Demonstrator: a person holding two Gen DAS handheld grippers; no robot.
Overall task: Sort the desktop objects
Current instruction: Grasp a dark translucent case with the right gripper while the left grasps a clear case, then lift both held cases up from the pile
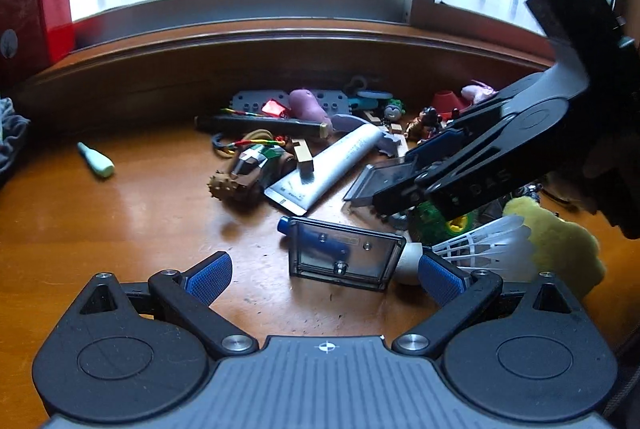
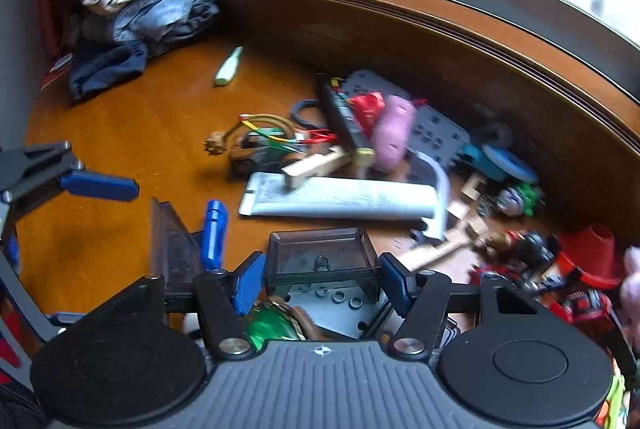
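Observation:
My right gripper (image 2: 323, 283) has its blue pads against both side walls of a smoky clear plastic box (image 2: 324, 255) and is shut on it. In the left wrist view that gripper (image 1: 404, 181) reaches in from the right with the box (image 1: 380, 177) in its jaws. A second smoky clear piece (image 1: 344, 257) lies flat on the wooden desk (image 1: 120, 229), over a blue cylinder (image 1: 320, 243). My left gripper (image 1: 325, 279) stands wide open just short of this piece and touches nothing. A white shuttlecock (image 1: 480, 249) lies by its right finger.
A heap of small things fills the back right: a white tube (image 1: 340, 161), a toy car (image 1: 256, 165), a black stick (image 1: 264, 125), a pink plush (image 1: 308, 105), a yellow sponge (image 1: 560, 241). A mint pen (image 1: 96, 159) lies alone. Clothes (image 2: 140, 5) are piled far left.

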